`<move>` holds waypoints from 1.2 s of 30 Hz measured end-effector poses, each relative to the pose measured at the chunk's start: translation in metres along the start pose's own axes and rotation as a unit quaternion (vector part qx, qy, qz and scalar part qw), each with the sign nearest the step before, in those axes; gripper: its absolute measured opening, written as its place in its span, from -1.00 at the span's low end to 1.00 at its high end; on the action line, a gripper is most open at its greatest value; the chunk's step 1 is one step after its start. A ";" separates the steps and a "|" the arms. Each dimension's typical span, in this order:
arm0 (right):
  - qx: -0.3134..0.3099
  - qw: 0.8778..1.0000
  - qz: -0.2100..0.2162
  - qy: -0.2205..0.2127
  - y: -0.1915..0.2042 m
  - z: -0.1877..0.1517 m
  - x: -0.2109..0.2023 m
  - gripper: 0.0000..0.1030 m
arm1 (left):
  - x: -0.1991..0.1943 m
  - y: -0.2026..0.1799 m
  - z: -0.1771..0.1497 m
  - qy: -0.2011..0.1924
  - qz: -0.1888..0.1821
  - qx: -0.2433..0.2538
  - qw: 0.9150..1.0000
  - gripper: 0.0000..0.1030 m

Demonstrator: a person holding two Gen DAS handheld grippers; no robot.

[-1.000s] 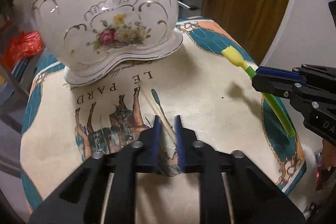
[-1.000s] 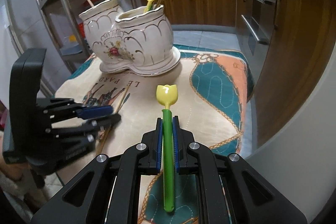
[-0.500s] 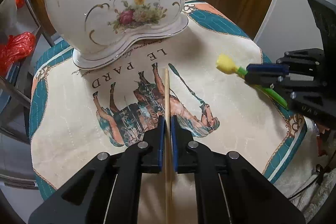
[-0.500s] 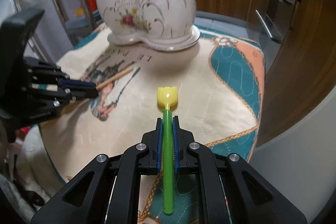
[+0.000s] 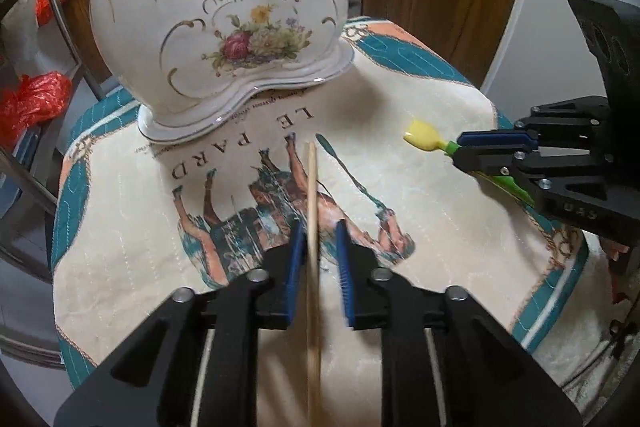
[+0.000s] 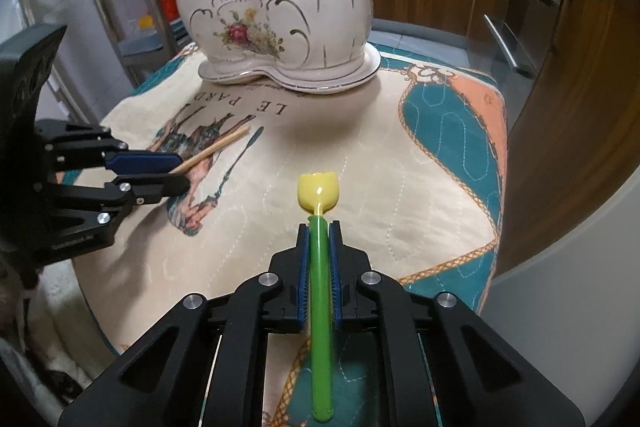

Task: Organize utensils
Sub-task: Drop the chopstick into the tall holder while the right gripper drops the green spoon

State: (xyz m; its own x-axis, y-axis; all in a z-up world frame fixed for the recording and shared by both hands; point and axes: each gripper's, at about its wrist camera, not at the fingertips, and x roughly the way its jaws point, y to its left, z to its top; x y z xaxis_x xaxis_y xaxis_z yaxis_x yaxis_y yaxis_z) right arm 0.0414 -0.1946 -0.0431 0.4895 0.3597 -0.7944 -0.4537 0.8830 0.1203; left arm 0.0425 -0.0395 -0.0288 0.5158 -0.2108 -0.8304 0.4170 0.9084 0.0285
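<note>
A white floral ceramic double holder (image 5: 224, 27) (image 6: 280, 15) stands at the back of the horse-print cloth, with a yellow-headed utensil and sticks poking out of it. My left gripper (image 5: 318, 231) (image 6: 176, 171) is shut on a wooden chopstick (image 5: 311, 195) (image 6: 218, 149) that runs straight through the jaws, its tip toward the holder. My right gripper (image 6: 319, 231) (image 5: 476, 151) is shut on the green handle of a yellow tulip-headed utensil (image 6: 318, 191) (image 5: 422, 135), head forward. Both grippers hover over the cloth in front of the holder, left and right of each other.
The printed cloth (image 6: 440, 131) covers a small round table whose edge drops off near both grippers. A metal rack (image 5: 60, 39) with red bags stands to the left. Wooden cabinets and an oven with bar handles (image 6: 508, 39) lie to the right and behind.
The chopstick, which lay slanted on the cloth at the left fingertips a second ago, now runs straight through the left jaws. The right gripper has come lower and nearer the holder with its utensil.
</note>
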 end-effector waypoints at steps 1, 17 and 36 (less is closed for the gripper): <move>-0.001 1.000 0.001 -0.003 0.001 0.000 -0.001 -0.80 | 0.000 0.001 -0.001 -0.008 0.002 0.000 1.000 -0.90; 0.000 0.983 0.045 -0.177 0.007 0.053 -0.066 -0.80 | -0.086 0.043 0.012 -0.186 -0.016 -0.013 0.982 -0.91; 0.123 0.917 0.093 -0.368 -0.026 0.162 -0.042 -0.80 | -0.124 0.109 0.149 -0.447 0.040 -0.136 0.883 -0.91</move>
State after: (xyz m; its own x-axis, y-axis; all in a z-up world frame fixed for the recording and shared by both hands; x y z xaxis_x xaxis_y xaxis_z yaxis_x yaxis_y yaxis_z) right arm 0.1532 -0.1843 0.0831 0.8320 0.5367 -0.1405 -0.4426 0.7947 0.4154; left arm 0.1352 0.0317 0.1599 0.9709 -0.2327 -0.0563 0.2205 0.9607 -0.1688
